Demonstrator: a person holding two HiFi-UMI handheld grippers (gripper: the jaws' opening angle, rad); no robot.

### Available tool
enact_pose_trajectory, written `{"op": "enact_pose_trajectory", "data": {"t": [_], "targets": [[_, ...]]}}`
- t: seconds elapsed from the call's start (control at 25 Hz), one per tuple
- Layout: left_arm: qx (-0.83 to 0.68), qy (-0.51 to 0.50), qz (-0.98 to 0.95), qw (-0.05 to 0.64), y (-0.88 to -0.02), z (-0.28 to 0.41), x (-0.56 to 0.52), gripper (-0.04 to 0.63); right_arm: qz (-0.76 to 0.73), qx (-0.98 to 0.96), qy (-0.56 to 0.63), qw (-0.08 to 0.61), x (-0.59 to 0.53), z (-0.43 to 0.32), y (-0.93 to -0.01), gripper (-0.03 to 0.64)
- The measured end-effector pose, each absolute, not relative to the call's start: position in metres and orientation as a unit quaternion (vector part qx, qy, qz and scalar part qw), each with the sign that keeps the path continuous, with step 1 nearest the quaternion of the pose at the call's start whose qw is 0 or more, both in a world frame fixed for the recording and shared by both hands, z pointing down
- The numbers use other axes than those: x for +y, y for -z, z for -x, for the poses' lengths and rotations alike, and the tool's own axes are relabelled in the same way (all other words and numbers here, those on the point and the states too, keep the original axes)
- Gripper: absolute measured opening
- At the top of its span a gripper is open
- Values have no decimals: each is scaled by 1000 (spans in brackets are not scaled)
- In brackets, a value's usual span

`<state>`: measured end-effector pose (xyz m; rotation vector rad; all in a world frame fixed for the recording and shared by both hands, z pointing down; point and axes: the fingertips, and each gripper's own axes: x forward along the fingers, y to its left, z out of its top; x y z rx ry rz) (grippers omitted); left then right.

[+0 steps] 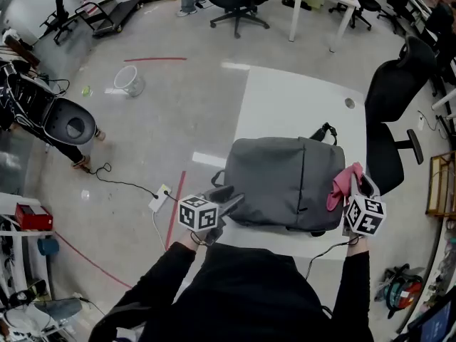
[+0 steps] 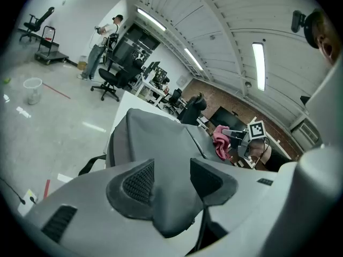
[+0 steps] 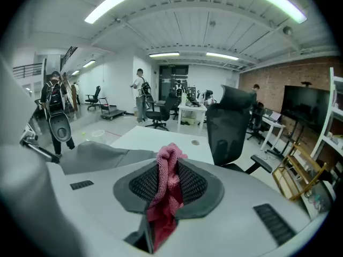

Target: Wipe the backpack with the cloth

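Half the cloth (image 3: 169, 165) out of sight between right gripper (image 3: 168, 176) fingers (image 3: 141, 185)

A white table (image 1: 285, 105) is seen standing on a grey floor (image 1: 178, 127), and a black office chair (image 1: 395, 98) is placed just beside its right edge. On the floor to the left, a clear bucket (image 1: 130, 80), a red tape line (image 1: 154, 59) and a white power strip (image 1: 159, 197) are laid out well apart.

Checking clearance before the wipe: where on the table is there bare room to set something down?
The far half of the table is bare, between the backpack and the cable hole. The near end is crowded: backpack, left tool, right tool with the cloth.
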<state>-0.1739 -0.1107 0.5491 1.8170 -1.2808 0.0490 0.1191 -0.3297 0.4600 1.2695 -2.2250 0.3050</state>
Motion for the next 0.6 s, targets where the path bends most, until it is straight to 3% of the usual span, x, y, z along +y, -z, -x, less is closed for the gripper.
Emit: {"op": "enact_pose_trajectory", "data": {"t": [0.2,0.6], "targets": [[-496,-21,-745,446,-547,162,-99,225,-482,-825,-113,271,-333,-104,-463,86],[-479,-5,-744,465,-551,207,-54,225,-292,-885,-126,340,-222,120,-546,86]]}}
